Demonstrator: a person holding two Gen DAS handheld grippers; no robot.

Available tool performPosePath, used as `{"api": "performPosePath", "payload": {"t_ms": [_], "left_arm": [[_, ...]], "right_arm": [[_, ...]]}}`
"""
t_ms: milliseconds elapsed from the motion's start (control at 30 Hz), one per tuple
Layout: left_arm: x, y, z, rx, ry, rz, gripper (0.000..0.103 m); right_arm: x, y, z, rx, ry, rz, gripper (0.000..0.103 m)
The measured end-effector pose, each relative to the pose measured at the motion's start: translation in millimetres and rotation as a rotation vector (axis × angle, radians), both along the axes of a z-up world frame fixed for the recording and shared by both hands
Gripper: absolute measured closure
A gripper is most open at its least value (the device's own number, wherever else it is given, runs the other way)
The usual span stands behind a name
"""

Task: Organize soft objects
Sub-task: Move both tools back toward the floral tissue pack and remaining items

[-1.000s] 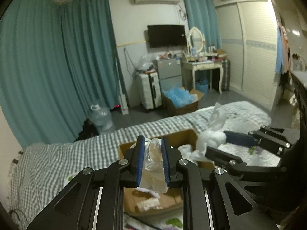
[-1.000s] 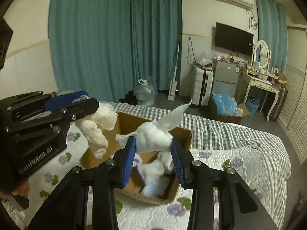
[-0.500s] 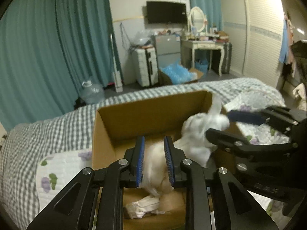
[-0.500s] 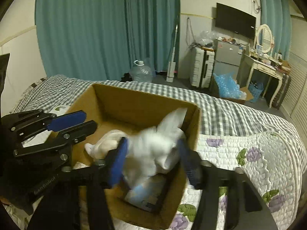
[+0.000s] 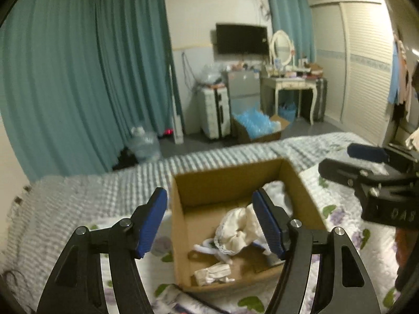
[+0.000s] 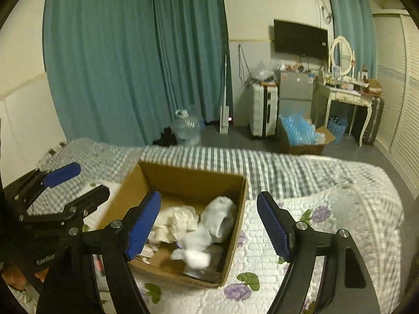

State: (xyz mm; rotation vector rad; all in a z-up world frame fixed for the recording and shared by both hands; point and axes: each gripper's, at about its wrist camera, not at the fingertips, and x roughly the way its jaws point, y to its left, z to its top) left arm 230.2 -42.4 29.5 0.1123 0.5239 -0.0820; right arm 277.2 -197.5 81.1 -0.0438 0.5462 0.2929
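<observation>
Your left gripper [image 5: 213, 222] hangs over the near left part of the cardboard box [image 5: 225, 180], its blue pads spread wide after just opening, with nothing pinched between them. The cream lace-edged cloth [image 5: 237, 231] lies loose on the box floor. In the left wrist view it sits just inside your right-hand pad and below it, clear of both pads. A small folded whitish piece [image 5: 213, 274] rests near the front wall of the box, lower in the view than the pads.

Your right gripper [image 6: 209, 226] hovers over the box too, nearer its right wall. Its jaws have also just been opening and now stand well apart, gripping nothing. In the right wrist view the white sock-like bundle [image 6: 218, 218] lies in the box between the two pads and beneath them, touching neither. The cream cloth [image 6: 175, 219] lies just beside it on the left, close to your left-hand pad [image 6: 142, 225]; whether that pad brushes it you cannot tell from this angle. The other pad [image 6: 272, 225] hangs outside the box, over the flowered quilt [image 6: 327, 225].

The box stands on the quilt, which covers the checked bedspread [image 6: 275, 164]. Each gripper shows at the edge of the other's view, both open.
</observation>
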Motion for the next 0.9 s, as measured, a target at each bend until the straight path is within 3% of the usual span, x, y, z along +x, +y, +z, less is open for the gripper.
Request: {"api": "performPosePath", "payload": {"t_ms": [167, 200, 267, 367, 467, 633, 900], "left_arm": [[-52.9, 7.1, 55.9, 0.003, -0.11, -0.011, 0.033], [-63.3, 9.4, 65.3, -0.004, -0.127, -0.011, 0.031], [-85.0, 16.0, 87.3, -0.02, -0.159, -0.009, 0.01], [-120.6, 27.1, 112.8, -0.045, -0.225, -0.005, 0.0], [-154.9, 31.9, 131.9, -0.048, -0.27, 0.009, 0.0], [-195.1, 40.7, 139.6, -0.041, -0.3, 0.029, 0.0], [-221.8, 44.7, 112.6, -0.024, -0.264, 0.055, 0.0]], "right_arm": [[-53.9, 5.9, 54.9, -0.034, -0.07, 0.011, 0.017], [-66.8, 7.1, 65.8, -0.047, -0.089, 0.016, 0.015], [-92.7, 9.8, 86.2, -0.073, -0.122, 0.016, 0.009], [-130.1, 11.8, 110.9, -0.093, -0.161, 0.017, 0.0], [-161.4, 14.4, 127.7, -0.113, -0.189, 0.017, 0.0], [-201.6, 19.0, 132.6, -0.123, -0.189, 0.03, 0.0], [-231.3, 15.8, 104.8, -0.1, -0.186, 0.025, 0.0]]}}
